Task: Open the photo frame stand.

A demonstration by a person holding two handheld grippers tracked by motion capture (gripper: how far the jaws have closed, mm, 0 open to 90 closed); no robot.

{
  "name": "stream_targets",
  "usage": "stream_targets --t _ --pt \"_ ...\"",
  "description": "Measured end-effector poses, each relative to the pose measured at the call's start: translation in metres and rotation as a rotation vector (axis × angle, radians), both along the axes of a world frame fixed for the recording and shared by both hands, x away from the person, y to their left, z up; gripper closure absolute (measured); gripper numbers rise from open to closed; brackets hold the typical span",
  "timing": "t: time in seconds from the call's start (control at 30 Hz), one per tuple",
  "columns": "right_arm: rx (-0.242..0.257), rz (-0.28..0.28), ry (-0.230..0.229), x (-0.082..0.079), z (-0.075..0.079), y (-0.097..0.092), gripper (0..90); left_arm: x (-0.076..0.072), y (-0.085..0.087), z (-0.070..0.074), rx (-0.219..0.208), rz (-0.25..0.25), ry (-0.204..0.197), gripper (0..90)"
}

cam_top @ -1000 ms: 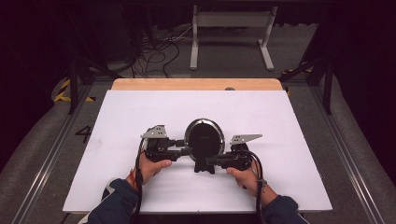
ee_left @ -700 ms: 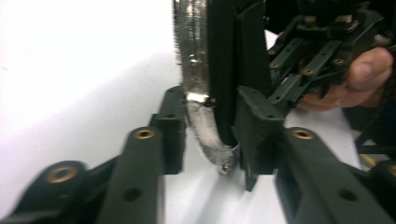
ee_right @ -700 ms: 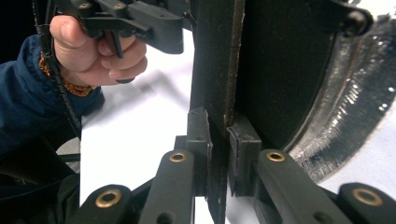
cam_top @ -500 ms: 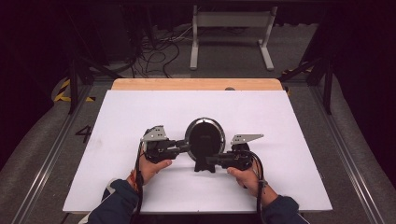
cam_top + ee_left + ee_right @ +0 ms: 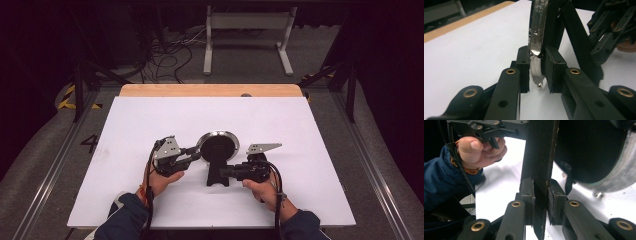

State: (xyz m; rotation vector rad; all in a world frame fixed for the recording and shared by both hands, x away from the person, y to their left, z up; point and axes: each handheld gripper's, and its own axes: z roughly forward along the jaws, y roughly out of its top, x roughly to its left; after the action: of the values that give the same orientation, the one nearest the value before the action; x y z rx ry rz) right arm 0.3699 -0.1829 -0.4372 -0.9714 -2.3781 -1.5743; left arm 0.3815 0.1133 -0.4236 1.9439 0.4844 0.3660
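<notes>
While my left claw [image 5: 535, 72], just closing, clamps the round mirror's [image 5: 217, 147] silver rim [image 5: 537, 32] mid-surface [image 5: 150, 120], my right claw [image 5: 540, 200] pinches its black stand [image 5: 539, 157]; I judge tilting the disc comes next, slowly.

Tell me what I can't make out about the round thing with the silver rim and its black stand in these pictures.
- High view: the round black disc with a silver metal rim is too small to identify.
- Left gripper view: the rim is cut off by the top edge; the left hand-held gripper covers its lower part.
- Right gripper view: the flat black stand strut is cut off by the top edge, and its foot is hidden behind the right hand-held gripper.
</notes>
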Motion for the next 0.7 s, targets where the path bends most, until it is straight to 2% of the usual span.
stream_targets --t 0.1,0.17,0.3,0.37,0.47,0.63,0.7 --pt "-0.005 0.005 0.015 0.000 -0.001 0.001 77.9 0.000 0.000 -0.003 0.014 -0.002 -0.010 75.8" --pt "-0.008 0.006 0.032 0.001 -0.002 0.000 77.9 0.000 0.000 -0.004 0.004 -0.012 -0.005 76.0" --pt "-0.020 0.014 0.033 -0.001 -0.002 0.000 77.8 0.004 0.003 -0.006 -0.023 -0.054 0.035 75.6" --pt "-0.024 0.017 0.031 -0.001 -0.003 0.000 78.1 0.006 0.003 -0.008 -0.032 -0.058 0.051 74.3" --pt "-0.029 0.016 0.028 -0.002 -0.003 0.001 78.1 0.007 -0.003 -0.013 0.013 -0.070 0.073 69.0" --pt "-0.031 0.019 0.026 -0.003 -0.003 0.001 78.3 0.007 -0.007 -0.016 0.027 -0.068 0.081 62.8" --pt "-0.032 0.017 0.024 -0.003 -0.003 0.001 78.3 0.007 -0.013 -0.019 0.050 -0.071 0.090 59.3"
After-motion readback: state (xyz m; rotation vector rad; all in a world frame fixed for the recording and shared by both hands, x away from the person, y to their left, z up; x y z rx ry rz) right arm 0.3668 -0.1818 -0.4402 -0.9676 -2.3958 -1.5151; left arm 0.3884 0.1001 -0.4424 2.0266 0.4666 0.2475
